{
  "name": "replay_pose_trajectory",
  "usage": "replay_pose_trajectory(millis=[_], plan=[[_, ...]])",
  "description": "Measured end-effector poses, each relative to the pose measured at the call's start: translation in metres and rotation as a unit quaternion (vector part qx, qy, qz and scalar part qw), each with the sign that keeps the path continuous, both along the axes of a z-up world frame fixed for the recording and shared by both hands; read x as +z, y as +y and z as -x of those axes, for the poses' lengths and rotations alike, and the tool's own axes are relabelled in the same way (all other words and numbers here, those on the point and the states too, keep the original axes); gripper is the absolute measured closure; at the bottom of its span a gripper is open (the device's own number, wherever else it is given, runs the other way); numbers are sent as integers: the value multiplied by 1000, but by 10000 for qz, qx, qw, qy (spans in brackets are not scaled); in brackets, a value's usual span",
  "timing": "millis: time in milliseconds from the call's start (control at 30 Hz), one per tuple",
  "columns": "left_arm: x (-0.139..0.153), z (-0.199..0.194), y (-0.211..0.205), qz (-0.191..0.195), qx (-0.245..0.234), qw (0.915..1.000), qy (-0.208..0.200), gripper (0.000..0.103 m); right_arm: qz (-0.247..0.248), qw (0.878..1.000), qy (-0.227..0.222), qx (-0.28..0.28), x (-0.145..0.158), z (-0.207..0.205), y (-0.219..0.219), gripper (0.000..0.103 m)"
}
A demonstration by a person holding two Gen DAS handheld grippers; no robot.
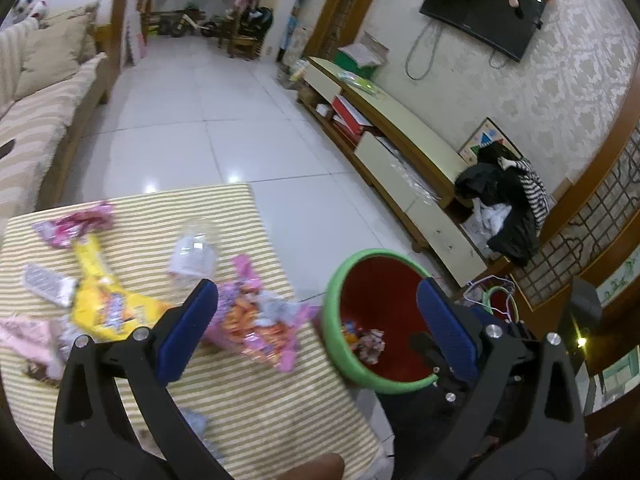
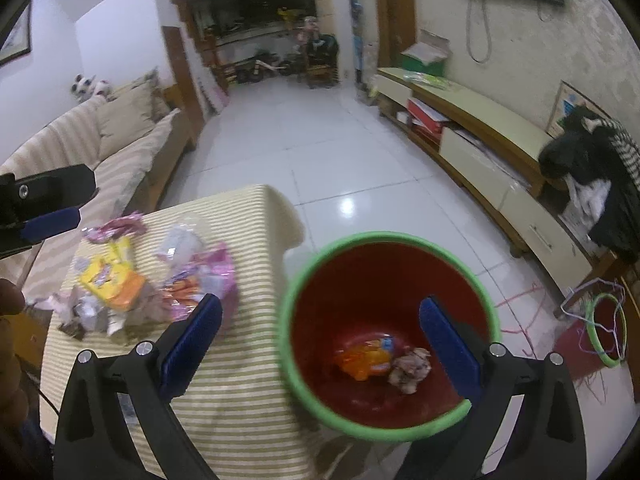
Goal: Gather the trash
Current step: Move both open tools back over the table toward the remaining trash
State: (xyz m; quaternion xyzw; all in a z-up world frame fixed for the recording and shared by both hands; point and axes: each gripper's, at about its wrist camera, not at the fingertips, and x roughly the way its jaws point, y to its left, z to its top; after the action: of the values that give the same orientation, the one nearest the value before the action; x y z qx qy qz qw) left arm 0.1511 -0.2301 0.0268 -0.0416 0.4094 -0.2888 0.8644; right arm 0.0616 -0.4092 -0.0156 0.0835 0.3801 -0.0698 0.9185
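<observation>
A bin with a green rim (image 2: pixel 384 236) and red inside stands on the floor by the table's right edge. An orange wrapper (image 2: pixel 364 356) and a crumpled wad (image 2: pixel 412 364) lie in it. My right gripper (image 2: pixel 320 299) hangs open over the bin, holding nothing. My left gripper (image 1: pixel 317 282) is open and empty too, over the table's right edge beside the bin (image 1: pixel 332 280). On the striped cloth (image 1: pixel 248 400) lie a yellow wrapper (image 1: pixel 108 308), a pink-orange wrapper (image 1: pixel 256 324), a clear bottle (image 1: pixel 192 252), a pink wrapper (image 1: pixel 76 224) and a silver packet (image 1: pixel 48 284).
A striped sofa (image 1: pixel 36 128) runs along the left. A low TV cabinet (image 1: pixel 400 140) lines the right wall, with a pile of dark clothes (image 1: pixel 508 200) at its near end. Hangers and a green hoop (image 2: pixel 600 324) lie on the floor right of the bin.
</observation>
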Motion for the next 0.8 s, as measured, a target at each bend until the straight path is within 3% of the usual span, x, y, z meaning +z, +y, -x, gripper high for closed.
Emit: replay_pose_trajectory(millis=[300,800], plan=[[0,18,94,-275,684,9973,-36,5,196,9980,-3,597,7,-5,75,7],[-21,40,236,-206,1742,9843,216,5,573,9895,109,1322,1,-16,175,7]])
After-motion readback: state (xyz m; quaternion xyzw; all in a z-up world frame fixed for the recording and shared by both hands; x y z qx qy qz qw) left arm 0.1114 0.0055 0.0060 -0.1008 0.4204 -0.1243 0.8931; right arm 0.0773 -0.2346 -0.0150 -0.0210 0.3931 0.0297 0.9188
